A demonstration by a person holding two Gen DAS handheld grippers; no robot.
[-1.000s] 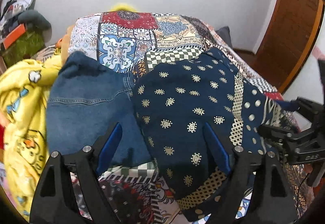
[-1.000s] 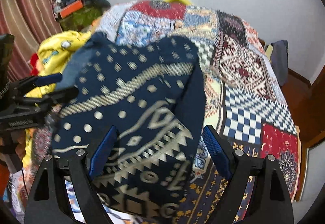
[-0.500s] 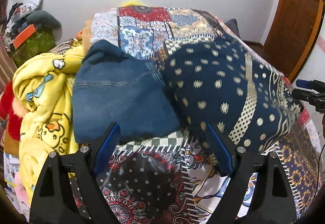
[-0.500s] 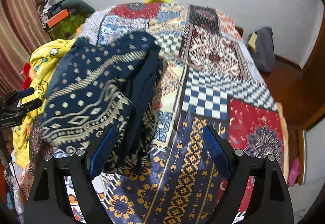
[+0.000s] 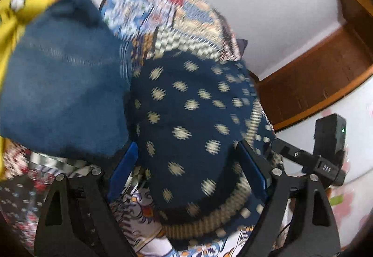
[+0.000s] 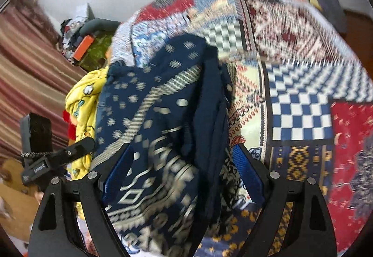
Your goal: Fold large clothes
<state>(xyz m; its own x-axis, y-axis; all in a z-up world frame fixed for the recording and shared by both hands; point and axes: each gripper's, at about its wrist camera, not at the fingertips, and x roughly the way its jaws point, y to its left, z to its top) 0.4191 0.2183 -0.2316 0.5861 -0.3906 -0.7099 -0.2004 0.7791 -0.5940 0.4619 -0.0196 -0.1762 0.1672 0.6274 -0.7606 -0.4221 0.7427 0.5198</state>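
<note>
Hovering tilted downward: left gripper (image 5: 186,163) | right gripper (image 6: 181,168) | both jaws wide (nothing gripped) | over navy patterned garment (image 5: 193,117)

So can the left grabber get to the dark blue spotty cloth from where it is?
Probably yes. The left gripper is open and pointed right at the dark blue patterned cloth, which lies on top of the patchwork bedspread with nothing covering it. The denim garment sits beside it, not over it.

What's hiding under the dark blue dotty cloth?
The patchwork bedspread shows all around the navy patterned cloth, so it lies on that. Anything else beneath is covered.
</note>
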